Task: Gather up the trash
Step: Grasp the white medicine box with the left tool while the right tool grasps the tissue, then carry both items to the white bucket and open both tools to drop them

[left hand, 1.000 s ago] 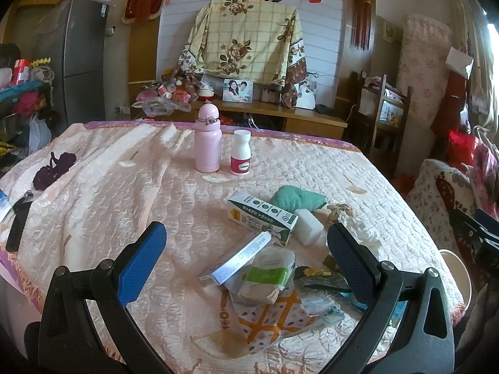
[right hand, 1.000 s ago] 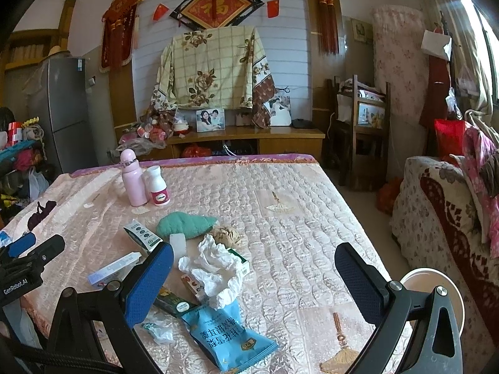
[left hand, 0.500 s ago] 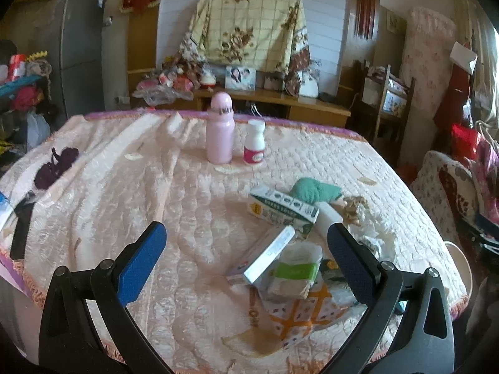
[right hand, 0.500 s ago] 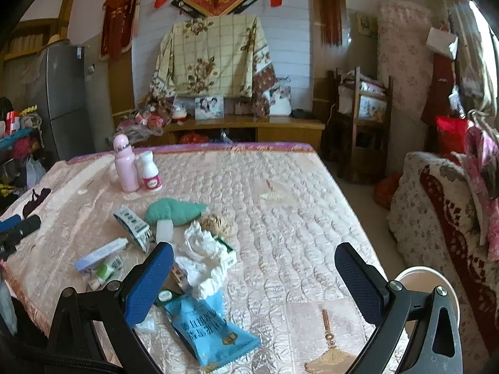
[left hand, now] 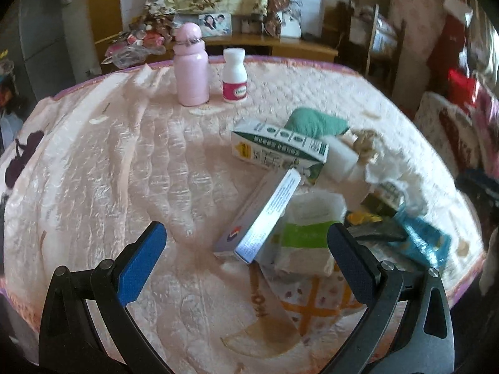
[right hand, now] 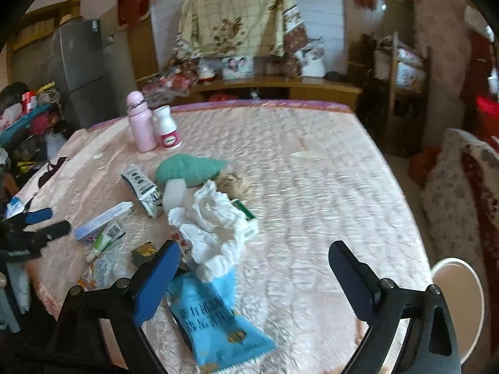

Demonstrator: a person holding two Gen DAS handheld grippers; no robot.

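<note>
Trash lies in a heap on the pink quilted table cover (left hand: 109,171): a green-and-white carton (left hand: 277,151), a long grey-blue box (left hand: 265,218), a white-and-green packet (left hand: 307,237), crumpled white tissue (right hand: 212,218) and a blue snack bag (right hand: 215,321). My left gripper (left hand: 246,233) hovers open above the grey-blue box and the packet, touching neither. My right gripper (right hand: 254,249) hangs over the tissue and blue bag; its jaws are closing but still wide, and the pads press on nothing. In the right wrist view the left gripper's fingers (right hand: 37,221) show at the left edge.
A pink bottle (left hand: 190,68) and a white pill bottle (left hand: 234,76) stand at the far side. A green cloth (right hand: 187,168) lies behind the heap. A round white bin (right hand: 458,296) sits off the table's right edge beside a sofa (right hand: 461,193).
Both grippers have dropped and tilted down toward the heap, which now looks larger and nearer. The right gripper's fingers have drawn slightly together.
</note>
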